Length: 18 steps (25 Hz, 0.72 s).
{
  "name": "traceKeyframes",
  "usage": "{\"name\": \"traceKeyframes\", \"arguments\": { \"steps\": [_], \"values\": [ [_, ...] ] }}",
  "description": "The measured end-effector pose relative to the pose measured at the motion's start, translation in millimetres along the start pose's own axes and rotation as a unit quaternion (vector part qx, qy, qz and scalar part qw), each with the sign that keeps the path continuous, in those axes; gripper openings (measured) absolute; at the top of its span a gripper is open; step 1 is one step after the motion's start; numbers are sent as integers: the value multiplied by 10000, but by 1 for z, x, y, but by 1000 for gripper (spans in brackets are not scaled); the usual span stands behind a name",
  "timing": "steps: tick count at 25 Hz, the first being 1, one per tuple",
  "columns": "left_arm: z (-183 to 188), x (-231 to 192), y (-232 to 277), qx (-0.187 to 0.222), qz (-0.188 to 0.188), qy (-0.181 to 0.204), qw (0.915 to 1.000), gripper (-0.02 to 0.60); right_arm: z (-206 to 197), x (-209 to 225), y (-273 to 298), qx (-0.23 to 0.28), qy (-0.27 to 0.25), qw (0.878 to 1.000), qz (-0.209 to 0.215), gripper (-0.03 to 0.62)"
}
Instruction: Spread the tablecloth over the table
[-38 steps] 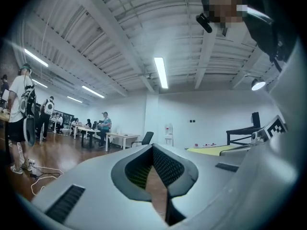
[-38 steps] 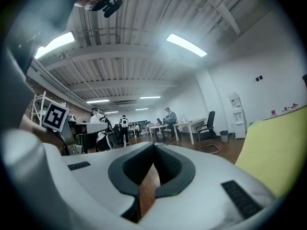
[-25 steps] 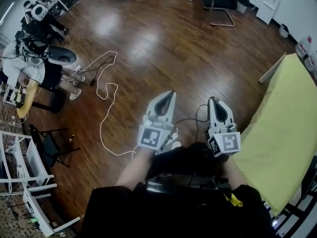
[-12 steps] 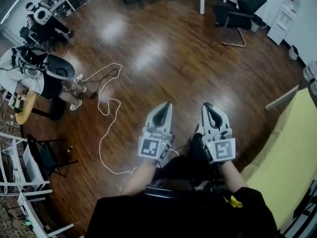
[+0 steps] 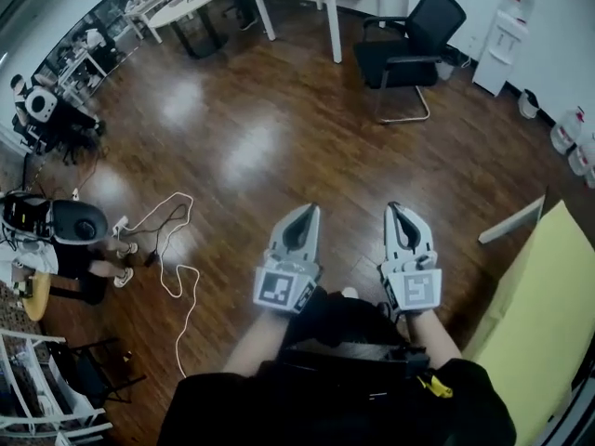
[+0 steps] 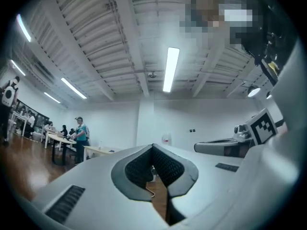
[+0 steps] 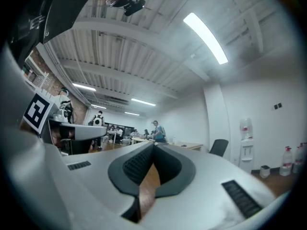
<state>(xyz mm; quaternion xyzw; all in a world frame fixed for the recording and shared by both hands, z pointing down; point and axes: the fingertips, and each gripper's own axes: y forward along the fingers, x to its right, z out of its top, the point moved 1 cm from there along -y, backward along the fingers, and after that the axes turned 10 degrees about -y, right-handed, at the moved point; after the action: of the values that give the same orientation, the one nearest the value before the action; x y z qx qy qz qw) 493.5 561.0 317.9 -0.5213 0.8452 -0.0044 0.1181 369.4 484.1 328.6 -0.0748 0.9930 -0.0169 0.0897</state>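
In the head view, the yellow tablecloth (image 5: 548, 328) lies at 4 o'clock, at the picture's edge. It seems to cover the bench, which I cannot see under it. Both grippers point to 12 o'clock, toward the open wooden floor (image 5: 279, 128), so neither one faces the cloth.

I judge the first risk to be this: if I turn blindly toward 4 o'clock, a gripper may push the cloth off its place instead of taking an edge. A white cable (image 5: 172, 268) also lies on the floor at 9 o'clock, and a step that way could catch it. The left gripper (image 5: 304, 212) and the right gripper (image 5: 398, 210) are side by side and apart, with nothing between the jaws of either.

In the left gripper view, the ribbed pads (image 6: 168, 164) meet at the tip. The jaws are closed and hold nothing; beyond them is only the room.

In the right gripper view, the pads (image 7: 136, 164) meet in the same way, so these jaws are closed and empty too. They must open before any edge can be taken, or they will only slide on the cloth.
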Motion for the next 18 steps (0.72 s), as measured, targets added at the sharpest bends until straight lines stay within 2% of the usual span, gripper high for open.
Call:
{"name": "traceKeyframes", "arguments": {
  "steps": [3, 6, 9, 13, 15, 18],
  "values": [
    [-20, 3, 68, -78, -489, 177, 9986, -3, -19, 52, 13, -221, -87, 9981, -573, 6],
    [-55, 28, 153, -298, -1366, -65, 9902, -3, -43, 116, 17, -387, -163, 9898, -1359, 6],
    [-83, 47, 231, -472, -2088, -338, 9762, -3, -64, 173, 36, -440, -70, 9779, -2041, 6],
    [-107, 55, 323, -646, -2689, -416, 9601, -3, -93, 243, 88, -776, -67, 9667, -2437, 6],
    [-118, 62, 371, -759, -3038, -430, 9487, -3, -101, 280, 114, -857, -148, 9604, -2648, 6],
    [-130, 76, 442, -964, -3573, -625, 9269, -3, -103, 334, 142, -956, -167, 9450, -3125, 6]
  ]
}}
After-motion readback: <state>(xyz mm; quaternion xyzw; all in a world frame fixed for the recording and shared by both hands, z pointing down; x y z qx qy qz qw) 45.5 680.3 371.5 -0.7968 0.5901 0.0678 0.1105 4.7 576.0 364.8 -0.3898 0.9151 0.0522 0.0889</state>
